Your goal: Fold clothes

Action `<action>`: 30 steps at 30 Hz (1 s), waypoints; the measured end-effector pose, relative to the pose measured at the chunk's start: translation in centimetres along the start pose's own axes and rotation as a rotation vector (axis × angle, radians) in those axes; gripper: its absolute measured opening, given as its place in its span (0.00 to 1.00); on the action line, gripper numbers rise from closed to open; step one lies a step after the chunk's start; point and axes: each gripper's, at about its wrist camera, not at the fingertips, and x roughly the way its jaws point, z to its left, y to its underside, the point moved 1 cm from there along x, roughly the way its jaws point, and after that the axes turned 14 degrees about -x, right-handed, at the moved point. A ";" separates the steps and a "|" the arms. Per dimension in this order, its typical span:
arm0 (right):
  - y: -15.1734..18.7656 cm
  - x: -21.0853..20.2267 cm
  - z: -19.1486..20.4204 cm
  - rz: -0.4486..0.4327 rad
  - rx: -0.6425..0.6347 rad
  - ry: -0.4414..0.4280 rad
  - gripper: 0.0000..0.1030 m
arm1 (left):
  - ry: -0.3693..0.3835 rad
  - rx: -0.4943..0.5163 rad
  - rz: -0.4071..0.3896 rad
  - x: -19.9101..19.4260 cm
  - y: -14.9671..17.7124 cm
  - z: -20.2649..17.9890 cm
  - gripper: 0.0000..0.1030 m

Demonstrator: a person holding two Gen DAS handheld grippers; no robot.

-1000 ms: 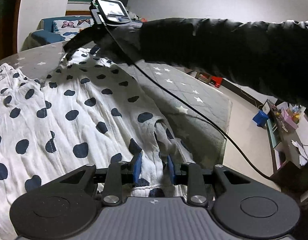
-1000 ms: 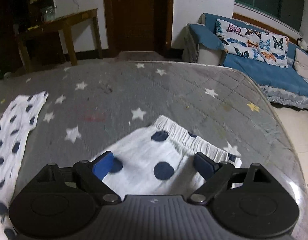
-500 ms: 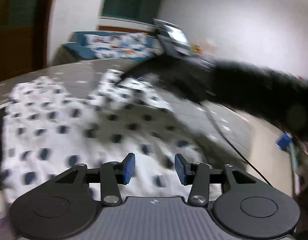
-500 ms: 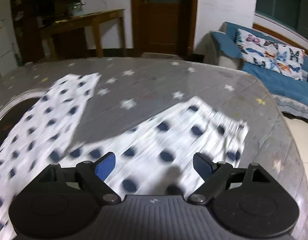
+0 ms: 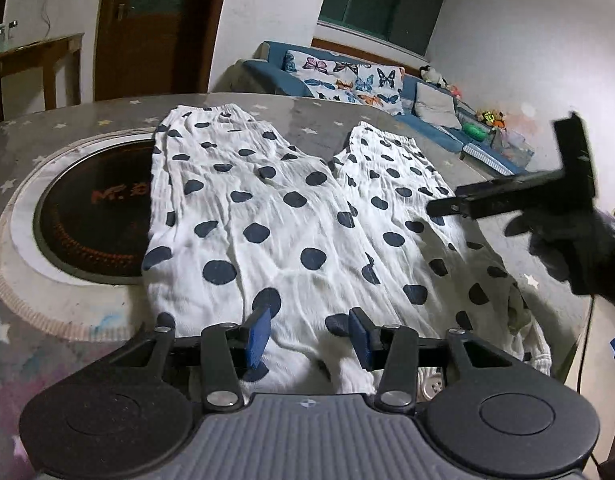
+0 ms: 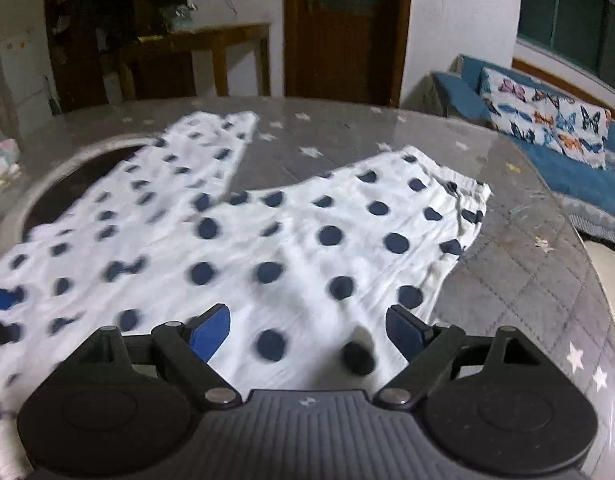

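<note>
White trousers (image 5: 291, 224) with dark dots lie flat on the table (image 5: 311, 136), which has a grey cover with stars. The two legs reach toward the far edge of the table and their elastic cuffs are near that edge, with a bare wedge of the cover between them. The waist part lies at the near edge, under both grippers. The left leg covers a part of the round dark hotplate (image 5: 87, 216) that is set in the left half of the table. The right leg runs along the right edge. At the near right corner the cloth is bunched a little and hangs over the rim.

The left gripper (image 5: 309, 336) hangs over the waist part near the near edge. Its jaws have just been opening and now they stand about half apart. The blue pads (image 5: 257, 336) do not press the cloth and nothing is held between them; the cloth only lies below.

The right gripper (image 6: 307, 334) hangs over the right leg, close to the right edge. Its jaws are wide apart and they hold nothing. In the left wrist view it comes in from the right, carried by a hand (image 5: 567, 248) in a dark glove.

Behind the table there is a blue sofa (image 6: 555, 152) with a butterfly cushion.
</note>
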 end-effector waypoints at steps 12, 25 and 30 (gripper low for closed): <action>3.1 -5.9 9.3 -0.125 -0.098 -0.150 0.85 | -0.029 -0.036 -0.033 -1.4 0.7 1.3 0.46; 5.6 -7.8 10.1 -0.141 -0.094 -0.115 0.88 | -0.005 -0.034 -0.090 -2.9 -0.3 0.4 0.47; 6.2 -6.6 10.1 -0.126 -0.065 -0.132 0.89 | -0.036 -0.059 -0.064 -1.1 -0.9 0.9 0.48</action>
